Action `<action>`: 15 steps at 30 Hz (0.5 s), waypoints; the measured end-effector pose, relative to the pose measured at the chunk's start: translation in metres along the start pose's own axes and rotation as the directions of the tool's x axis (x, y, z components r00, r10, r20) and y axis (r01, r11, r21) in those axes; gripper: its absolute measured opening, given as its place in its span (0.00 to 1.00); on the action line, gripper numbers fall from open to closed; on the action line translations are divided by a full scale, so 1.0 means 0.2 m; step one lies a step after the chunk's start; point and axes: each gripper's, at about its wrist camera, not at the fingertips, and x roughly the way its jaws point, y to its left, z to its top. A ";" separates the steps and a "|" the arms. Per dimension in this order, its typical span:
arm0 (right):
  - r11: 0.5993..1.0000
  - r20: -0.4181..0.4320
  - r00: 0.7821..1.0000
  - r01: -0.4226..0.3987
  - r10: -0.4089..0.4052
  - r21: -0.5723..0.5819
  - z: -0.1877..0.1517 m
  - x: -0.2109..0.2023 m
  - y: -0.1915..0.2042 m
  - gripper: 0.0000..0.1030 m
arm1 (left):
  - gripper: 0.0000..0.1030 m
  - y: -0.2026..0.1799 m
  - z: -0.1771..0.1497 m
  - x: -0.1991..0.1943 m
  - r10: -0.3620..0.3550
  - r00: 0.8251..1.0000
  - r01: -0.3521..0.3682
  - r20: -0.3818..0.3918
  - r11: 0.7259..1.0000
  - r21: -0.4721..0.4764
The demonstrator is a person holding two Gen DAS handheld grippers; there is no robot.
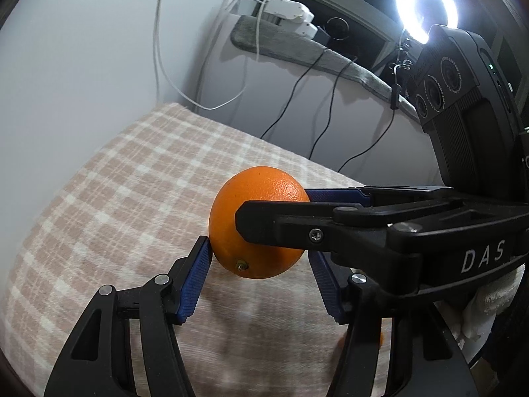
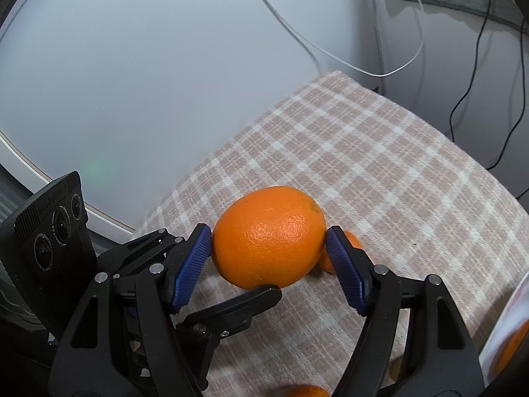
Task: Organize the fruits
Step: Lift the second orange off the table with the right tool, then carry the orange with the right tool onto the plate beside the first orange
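Now both grippers clamp one orange (image 1: 256, 221) above the checked cloth (image 1: 109, 198): left gripper (image 1: 259, 258) pads grip its sides, right gripper (image 2: 268, 243) pads pinch it crosswise.

The far and left stretch of the checked tabletop (image 2: 380, 152) lies bare, open to a gripper. Nearer, a small orange (image 2: 350, 248) sits just right of the held orange (image 2: 269, 236), and dangling cables (image 2: 463, 106) crowd the far right edge.
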 end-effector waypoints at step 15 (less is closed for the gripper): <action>0.997 0.071 0.996 0.050 -0.054 0.062 -0.12 -0.30 -0.24 0.73 | 0.58 -0.32 0.05 0.10 -0.065 0.998 0.066 -0.010 0.995 0.080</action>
